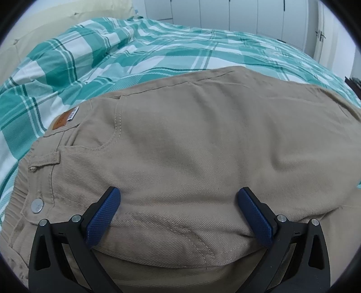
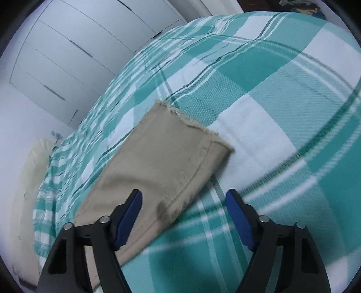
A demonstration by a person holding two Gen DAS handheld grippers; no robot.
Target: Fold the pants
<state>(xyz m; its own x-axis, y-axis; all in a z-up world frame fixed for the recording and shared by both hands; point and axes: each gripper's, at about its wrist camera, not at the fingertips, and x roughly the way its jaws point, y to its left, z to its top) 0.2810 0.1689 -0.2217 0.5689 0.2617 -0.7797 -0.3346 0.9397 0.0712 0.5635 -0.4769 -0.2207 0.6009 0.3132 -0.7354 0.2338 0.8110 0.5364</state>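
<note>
Left wrist view: the left gripper (image 1: pixel 178 209) sits at the lower centre of the frame, jaws spread wide. Its blue pads (image 1: pixel 102 217) rest against the tan pants (image 1: pixel 191 139), with a bulge of fabric between them; the pads do not pinch the cloth. The pants fill the middle and lower frame. A metal button (image 1: pixel 37 205) lies at lower left, next to a belt loop (image 1: pixel 44 161). A brown leather patch (image 1: pixel 59 121) marks the waistband at centre left. A curved pocket seam (image 1: pixel 117 126) runs right of the patch. The teal-and-white plaid bedspread (image 1: pixel 108 51) occupies the upper frame. White cabinet doors (image 1: pixel 225 11) stand along the top edge.

Right wrist view: the right gripper (image 2: pixel 183 219) is at lower centre, jaws partly open and holding nothing. The left pad (image 2: pixel 128 222) overlaps the pant leg (image 2: pixel 162 162); the right pad (image 2: pixel 238 222) is over bare bedspread (image 2: pixel 282 90). The leg runs from lower left toward frame centre and ends in a frayed hem (image 2: pixel 194 122). White drawer fronts (image 2: pixel 74 45) fill the upper left. The frame is motion-blurred.
</note>
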